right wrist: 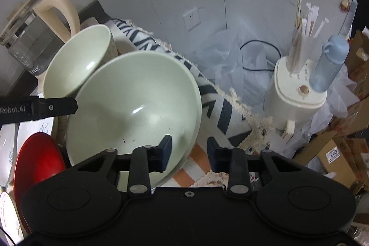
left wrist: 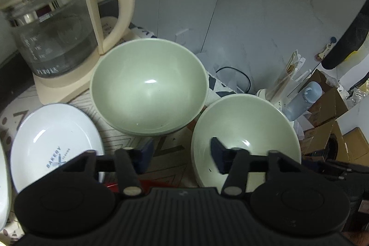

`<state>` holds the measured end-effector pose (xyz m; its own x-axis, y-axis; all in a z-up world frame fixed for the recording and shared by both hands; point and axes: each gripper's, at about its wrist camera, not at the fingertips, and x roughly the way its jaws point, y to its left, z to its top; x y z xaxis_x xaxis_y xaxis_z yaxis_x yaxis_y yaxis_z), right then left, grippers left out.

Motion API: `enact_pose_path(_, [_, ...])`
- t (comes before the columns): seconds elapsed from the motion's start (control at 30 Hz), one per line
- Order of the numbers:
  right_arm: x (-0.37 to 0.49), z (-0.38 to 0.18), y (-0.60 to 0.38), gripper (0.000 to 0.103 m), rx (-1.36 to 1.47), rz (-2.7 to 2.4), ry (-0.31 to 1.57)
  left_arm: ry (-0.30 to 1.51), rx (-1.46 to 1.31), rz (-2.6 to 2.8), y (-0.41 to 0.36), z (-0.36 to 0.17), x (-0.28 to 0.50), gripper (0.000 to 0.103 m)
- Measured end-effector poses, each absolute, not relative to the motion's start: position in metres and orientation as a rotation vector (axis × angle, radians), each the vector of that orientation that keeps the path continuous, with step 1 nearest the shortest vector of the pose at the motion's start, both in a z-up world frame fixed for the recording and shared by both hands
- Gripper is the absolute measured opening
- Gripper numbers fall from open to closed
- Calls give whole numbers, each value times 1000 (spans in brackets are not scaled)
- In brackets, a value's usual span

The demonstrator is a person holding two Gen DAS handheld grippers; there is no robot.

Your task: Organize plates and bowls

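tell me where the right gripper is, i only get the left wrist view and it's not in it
observer: The right gripper is at the right rim of the nearer wide pale green glossy bowl, with one jaw inside the bowl and one outside.
operator: clamped on it yet
observer: No. The orange-striped cloth shows in the gap between the rim and the outer jaw.
operator: what's left of that bowl
observer: A glossy red round plate lies beside its left edge. Your view shows only a sliver of it.
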<state>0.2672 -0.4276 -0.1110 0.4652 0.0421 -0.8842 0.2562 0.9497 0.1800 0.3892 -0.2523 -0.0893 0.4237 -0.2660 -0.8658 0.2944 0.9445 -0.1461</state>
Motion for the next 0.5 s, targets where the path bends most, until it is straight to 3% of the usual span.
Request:
enact_pose_path(0.1, [267,-114,-427,18,334,-112,1077,1104,14,-363,-256,-95,393,31])
enact_pose_path(0.23, [266,-111,-423,18,303,-112,1056,1150,-19,-362,-259,-103,395,17])
enact_pose_path(0.5, [261,-88,-429,18,303,-123,978,1117,-45,-345,-260,-91,390,15])
